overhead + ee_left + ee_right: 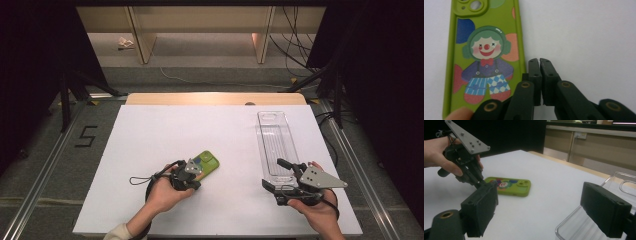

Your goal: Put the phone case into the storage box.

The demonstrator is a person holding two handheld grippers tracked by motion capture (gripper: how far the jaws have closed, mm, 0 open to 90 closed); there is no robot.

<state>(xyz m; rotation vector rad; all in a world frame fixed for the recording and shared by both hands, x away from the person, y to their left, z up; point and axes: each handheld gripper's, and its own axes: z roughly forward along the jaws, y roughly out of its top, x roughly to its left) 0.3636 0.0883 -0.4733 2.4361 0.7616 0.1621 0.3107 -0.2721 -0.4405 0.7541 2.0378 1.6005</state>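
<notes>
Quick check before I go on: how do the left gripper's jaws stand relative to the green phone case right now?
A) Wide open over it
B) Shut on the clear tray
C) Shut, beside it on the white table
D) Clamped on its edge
C: in the left gripper view, the left gripper has its jaws pressed together, just past the long edge of the green phone case, over the white table.

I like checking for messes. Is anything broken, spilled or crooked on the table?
Nothing stands out. The green phone case lies flat and whole, though slanted. The clear tray sits flat and empty. No spills on the white table.
</notes>
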